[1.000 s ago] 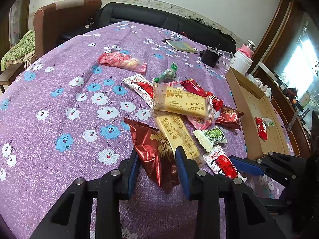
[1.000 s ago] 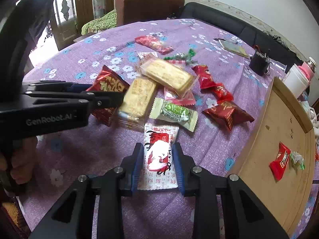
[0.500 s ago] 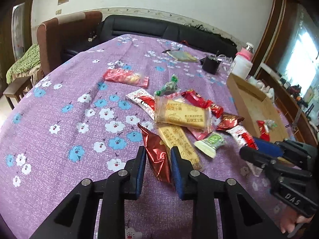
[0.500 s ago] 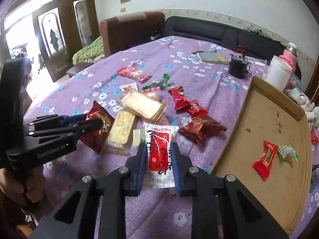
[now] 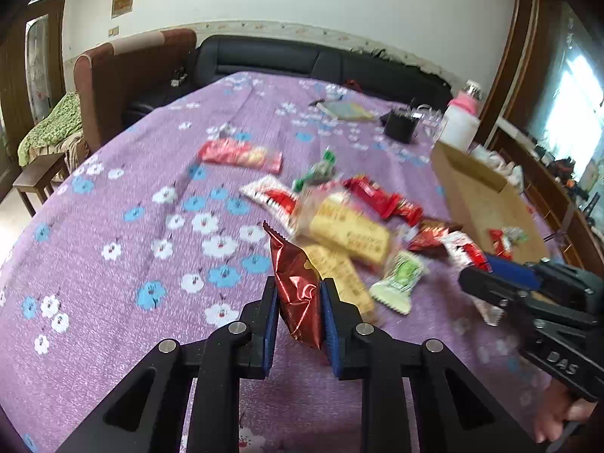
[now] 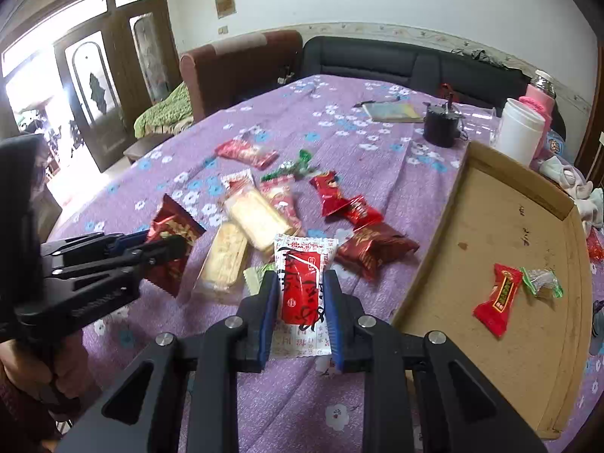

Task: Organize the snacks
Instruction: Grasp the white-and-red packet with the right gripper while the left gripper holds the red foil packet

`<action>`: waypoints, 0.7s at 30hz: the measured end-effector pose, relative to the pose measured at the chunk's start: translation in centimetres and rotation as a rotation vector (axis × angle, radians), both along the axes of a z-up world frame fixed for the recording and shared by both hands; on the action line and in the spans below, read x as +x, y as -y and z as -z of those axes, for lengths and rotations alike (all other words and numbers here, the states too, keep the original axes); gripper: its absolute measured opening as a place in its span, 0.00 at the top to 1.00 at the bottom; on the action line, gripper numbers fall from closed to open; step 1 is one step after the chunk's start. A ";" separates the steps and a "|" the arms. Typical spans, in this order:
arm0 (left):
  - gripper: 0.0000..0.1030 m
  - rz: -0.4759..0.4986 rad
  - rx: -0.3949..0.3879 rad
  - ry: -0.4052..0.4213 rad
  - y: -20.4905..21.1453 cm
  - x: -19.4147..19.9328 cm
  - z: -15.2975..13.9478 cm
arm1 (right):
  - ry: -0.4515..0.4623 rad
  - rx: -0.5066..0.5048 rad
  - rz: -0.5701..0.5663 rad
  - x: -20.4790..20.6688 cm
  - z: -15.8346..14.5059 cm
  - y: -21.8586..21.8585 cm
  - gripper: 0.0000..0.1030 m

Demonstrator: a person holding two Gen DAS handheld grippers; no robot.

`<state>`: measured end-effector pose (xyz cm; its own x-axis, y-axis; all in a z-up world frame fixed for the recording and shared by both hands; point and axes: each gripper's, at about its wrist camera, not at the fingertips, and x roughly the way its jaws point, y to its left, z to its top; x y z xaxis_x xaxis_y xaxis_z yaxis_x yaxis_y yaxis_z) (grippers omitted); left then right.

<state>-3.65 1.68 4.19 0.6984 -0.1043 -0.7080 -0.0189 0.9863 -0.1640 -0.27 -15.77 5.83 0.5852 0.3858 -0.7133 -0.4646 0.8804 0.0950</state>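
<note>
**Both grippers clamped on snack packets**

The left gripper (image 5: 299, 313) was closing, its blue pads pinching a shiny red packet (image 5: 296, 283) lifted off the purple flowered tablecloth (image 5: 124, 234). The right gripper (image 6: 300, 311) gripped a white-and-red packet (image 6: 304, 283) just beside the cardboard tray (image 6: 543, 373), where a red sweet (image 6: 498, 296) and a green sweet (image 6: 541, 281) lay. More snacks lay piled mid-table.

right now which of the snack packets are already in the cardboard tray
The small red candy packet and the clear green-ended wrapper beside it lie in the cardboard tray; the others lie on the cloth or sit in grippers.
</note>
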 end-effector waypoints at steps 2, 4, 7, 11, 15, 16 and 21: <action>0.78 -0.002 0.018 0.034 0.3 -0.4 -0.9 | 0.005 0.016 0.012 0.1 -0.3 0.3 0.78; 0.78 0.006 0.040 0.064 0.9 -0.6 -1.6 | 0.010 0.028 0.023 0.1 -0.5 0.6 0.78; 0.78 0.015 0.075 0.104 1.9 -1.0 -2.4 | 0.015 0.038 0.042 0.2 -0.6 1.0 0.78; 0.78 0.017 0.127 0.147 3.0 -1.3 -3.0 | 0.014 0.048 0.057 0.4 -0.7 1.3 0.78; 0.78 0.017 0.159 0.167 3.6 -1.5 -3.2 | 0.017 0.059 0.069 0.4 -0.8 1.7 0.78; 0.78 0.018 0.163 0.172 3.7 -1.5 -3.3 | 0.017 0.060 0.071 0.5 -0.8 1.7 0.78; 0.78 0.025 0.160 0.183 3.8 -1.7 -3.5 | 0.016 0.071 0.085 0.7 -0.9 2.2 0.78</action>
